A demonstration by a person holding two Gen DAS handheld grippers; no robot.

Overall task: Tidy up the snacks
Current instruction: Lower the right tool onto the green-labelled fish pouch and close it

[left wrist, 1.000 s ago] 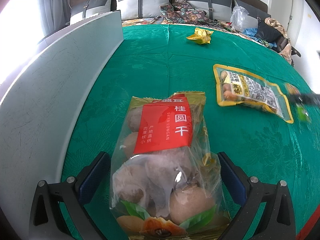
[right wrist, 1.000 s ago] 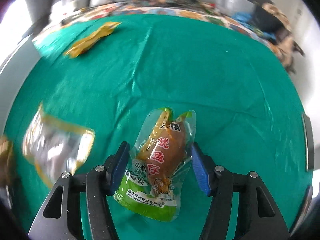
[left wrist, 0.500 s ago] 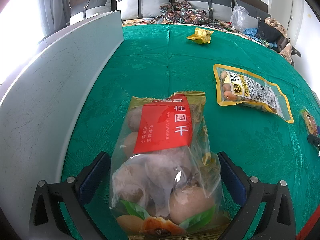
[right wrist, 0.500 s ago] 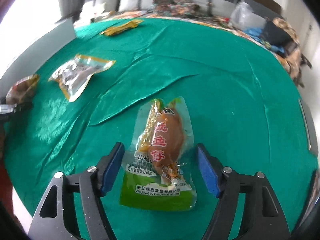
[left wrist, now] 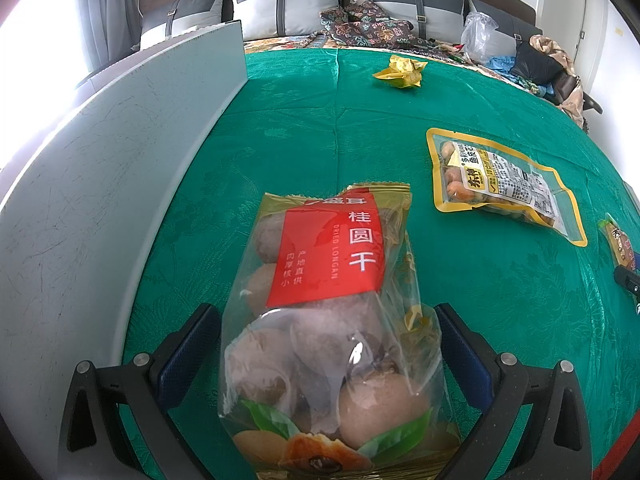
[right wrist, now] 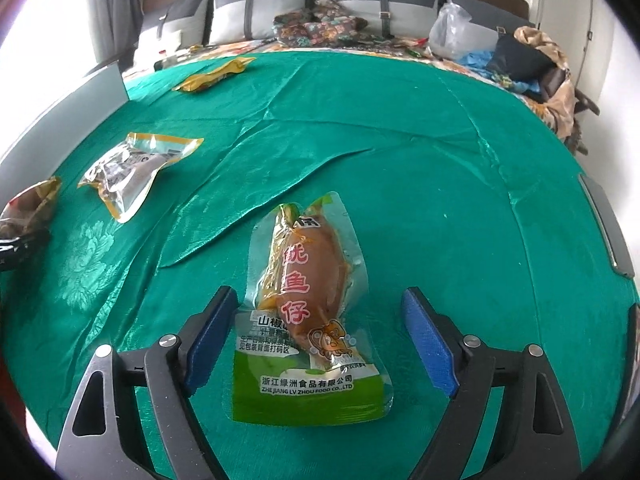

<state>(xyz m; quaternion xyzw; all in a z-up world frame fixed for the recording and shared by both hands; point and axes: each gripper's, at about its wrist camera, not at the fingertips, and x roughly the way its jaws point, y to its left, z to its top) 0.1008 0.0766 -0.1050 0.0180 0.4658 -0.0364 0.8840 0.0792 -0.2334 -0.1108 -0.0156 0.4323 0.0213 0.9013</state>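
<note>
on a green tablecloth (right wrist: 400, 128), the left gripper (left wrist: 328, 350) straddled a dried longan bag (left wrist: 332, 320), its jaws spread, pads just beside the bag. the right gripper (right wrist: 320, 336) stood open around a squid snack pouch (right wrist: 308, 304), which lay flat between its 2 pads, apart from both.

A green patterned cloth (right wrist: 400, 168) is covering the surface and is lying creased near its middle. A grey board (left wrist: 100, 184) is standing on edge along the cloth's left side. Grey cushions (right wrist: 260, 8) are leaning against the headboard behind. A clear plastic bag (right wrist: 452, 32) and a pile of clothing (right wrist: 536, 60) are resting at the far right.
</note>
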